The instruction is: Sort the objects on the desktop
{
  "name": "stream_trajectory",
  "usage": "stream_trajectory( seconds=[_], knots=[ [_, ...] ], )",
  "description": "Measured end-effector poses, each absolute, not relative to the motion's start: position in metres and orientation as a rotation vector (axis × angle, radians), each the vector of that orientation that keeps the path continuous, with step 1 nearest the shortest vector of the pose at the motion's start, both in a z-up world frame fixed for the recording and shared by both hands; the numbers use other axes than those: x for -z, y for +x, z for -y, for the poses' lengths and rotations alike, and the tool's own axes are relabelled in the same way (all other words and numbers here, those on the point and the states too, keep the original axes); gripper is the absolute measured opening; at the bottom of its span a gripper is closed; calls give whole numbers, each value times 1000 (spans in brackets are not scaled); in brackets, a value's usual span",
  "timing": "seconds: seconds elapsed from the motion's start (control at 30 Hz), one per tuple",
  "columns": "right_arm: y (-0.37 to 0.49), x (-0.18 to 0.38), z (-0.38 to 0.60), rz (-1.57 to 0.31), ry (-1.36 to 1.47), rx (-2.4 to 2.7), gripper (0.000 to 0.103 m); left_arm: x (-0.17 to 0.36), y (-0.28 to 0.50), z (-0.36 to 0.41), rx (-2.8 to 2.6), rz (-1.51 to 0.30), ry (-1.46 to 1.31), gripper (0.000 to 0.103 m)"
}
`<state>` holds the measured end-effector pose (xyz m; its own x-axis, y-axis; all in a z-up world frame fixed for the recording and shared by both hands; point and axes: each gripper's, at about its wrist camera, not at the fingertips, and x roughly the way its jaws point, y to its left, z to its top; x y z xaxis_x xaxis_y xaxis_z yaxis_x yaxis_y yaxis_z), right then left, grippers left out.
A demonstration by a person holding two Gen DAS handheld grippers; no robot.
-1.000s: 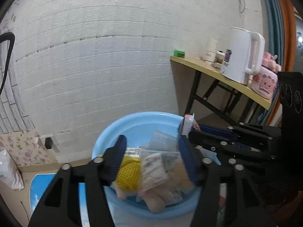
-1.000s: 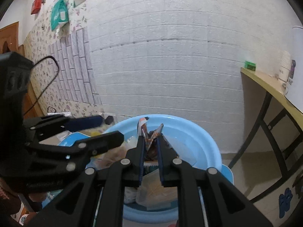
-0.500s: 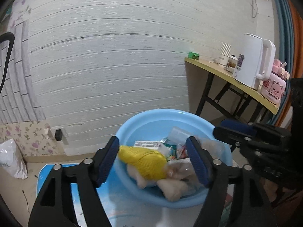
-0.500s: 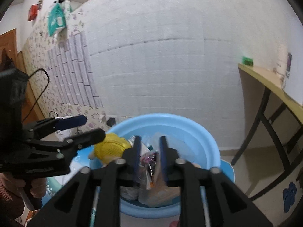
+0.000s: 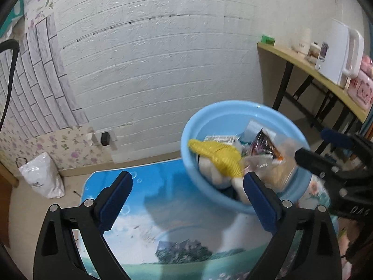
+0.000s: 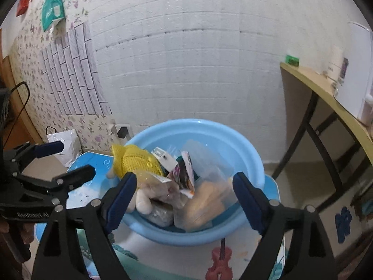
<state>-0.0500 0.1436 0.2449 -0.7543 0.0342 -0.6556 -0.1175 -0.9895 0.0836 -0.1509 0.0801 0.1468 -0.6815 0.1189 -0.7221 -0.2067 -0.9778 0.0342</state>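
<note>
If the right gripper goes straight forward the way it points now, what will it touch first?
Probably the pile in the blue basin: the right gripper, fingers open with nothing held, points at the clear bag of beige snacks beside the plush toy. Depth is uncertain.

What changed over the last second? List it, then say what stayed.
Both claws let go. The right claw, which pinched a snack packet, has just opened, and the packet now lies in the blue basin. The left claw released the plush toy in yellow knit and its bag, opened wide and swung left over the printed tabletop. The basin and its contents stayed put.
</note>
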Motion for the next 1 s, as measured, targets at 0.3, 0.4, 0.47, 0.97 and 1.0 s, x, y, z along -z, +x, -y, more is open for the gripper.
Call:
stream_trajectory(
  seconds=[0.3, 0.4, 0.47, 0.97, 1.0],
  knots=[
    [-38, -272, -126, -197, -966, -2820, 103, -171, -127, -68, -2755, -136, -1092, 96],
    [-33, -281, -121, -190, -919, -2816, 103, -182, -119, -61, -2787, -124, -1050, 96],
    [-30, -285, -117, -183, -902, -2818, 103, -190, -114, -57, -2817, -133, -1007, 98],
    [-19, -298, -104, -170, -872, -2851, 103, -214, -92, -44, -2884, -123, -875, 103],
    [-18, -297, -104, -173, -875, -2853, 103, -215, -90, -43, -2901, -124, -873, 103]
  ],
)
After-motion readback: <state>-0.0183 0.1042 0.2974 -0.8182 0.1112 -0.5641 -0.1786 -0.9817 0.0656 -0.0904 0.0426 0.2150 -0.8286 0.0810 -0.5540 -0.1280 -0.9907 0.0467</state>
